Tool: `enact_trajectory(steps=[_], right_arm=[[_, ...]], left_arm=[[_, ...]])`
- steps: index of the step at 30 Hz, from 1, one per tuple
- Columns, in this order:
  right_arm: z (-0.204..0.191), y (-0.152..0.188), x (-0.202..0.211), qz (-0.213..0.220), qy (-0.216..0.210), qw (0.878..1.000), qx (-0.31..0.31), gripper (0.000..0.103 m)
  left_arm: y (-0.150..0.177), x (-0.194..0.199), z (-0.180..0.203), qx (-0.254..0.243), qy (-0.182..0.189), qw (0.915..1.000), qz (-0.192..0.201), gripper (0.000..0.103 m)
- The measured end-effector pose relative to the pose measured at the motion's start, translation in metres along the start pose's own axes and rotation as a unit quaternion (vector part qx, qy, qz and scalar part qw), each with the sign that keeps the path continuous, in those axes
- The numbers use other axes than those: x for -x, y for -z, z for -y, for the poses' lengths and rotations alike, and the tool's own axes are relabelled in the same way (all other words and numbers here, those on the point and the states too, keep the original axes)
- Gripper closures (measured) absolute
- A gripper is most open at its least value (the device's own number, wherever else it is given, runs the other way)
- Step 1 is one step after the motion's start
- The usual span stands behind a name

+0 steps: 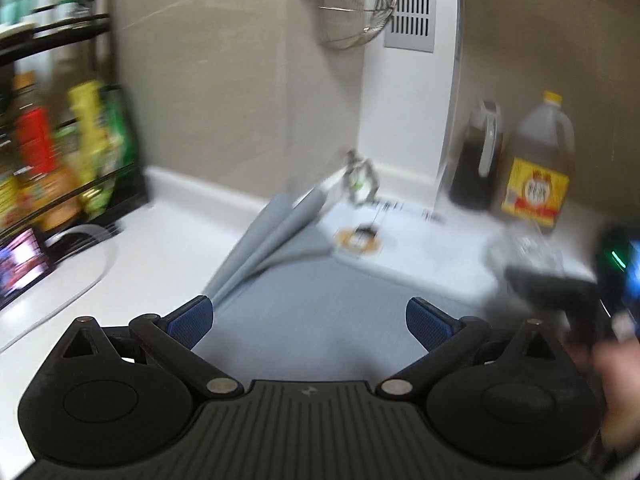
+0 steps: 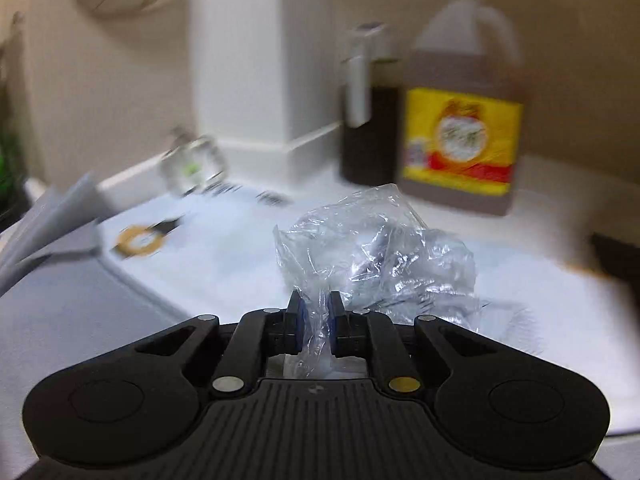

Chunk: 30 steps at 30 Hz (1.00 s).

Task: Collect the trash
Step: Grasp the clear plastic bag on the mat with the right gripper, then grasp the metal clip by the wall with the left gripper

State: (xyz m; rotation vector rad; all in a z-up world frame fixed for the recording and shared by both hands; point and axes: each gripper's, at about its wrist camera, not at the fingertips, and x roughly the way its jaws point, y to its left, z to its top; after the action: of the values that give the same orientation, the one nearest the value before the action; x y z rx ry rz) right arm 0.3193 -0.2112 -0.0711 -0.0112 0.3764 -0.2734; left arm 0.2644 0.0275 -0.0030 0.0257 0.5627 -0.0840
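Right gripper (image 2: 316,312) pinched on crumpled clear plastic (image 2: 376,248) before the yellow-labelled jug (image 2: 464,120), print blurred; left gripper (image 1: 308,320) wide open, empty.

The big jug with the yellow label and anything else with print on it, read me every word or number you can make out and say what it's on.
None can be read.
Jug: yellow and red label with a round emblem, print too blurred.
White sheet: black marks and an orange ring logo, smeared by motion.
Bottles on the rack: coloured labels, too blurred.
Crumpled clear plastic: no print visible.
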Motion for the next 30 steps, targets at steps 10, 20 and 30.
enact_trajectory(steps=[10,20,30], right_arm=[[0.019,0.004,-0.018,-0.039,-0.036,0.996,-0.068,0.090],[0.027,0.003,-0.017,-0.039,-0.030,0.995,-0.087,0.091],[0.037,0.001,-0.015,-0.030,0.004,0.994,-0.100,0.091]], left_arm=[[-0.086,-0.197,0.069,0.076,-0.093,0.9909,-0.062,0.000],[-0.109,-0.288,0.093,0.110,-0.139,0.9787,-0.103,0.001],[-0.112,-0.323,0.069,0.191,-0.134,0.9654,-0.117,0.100]])
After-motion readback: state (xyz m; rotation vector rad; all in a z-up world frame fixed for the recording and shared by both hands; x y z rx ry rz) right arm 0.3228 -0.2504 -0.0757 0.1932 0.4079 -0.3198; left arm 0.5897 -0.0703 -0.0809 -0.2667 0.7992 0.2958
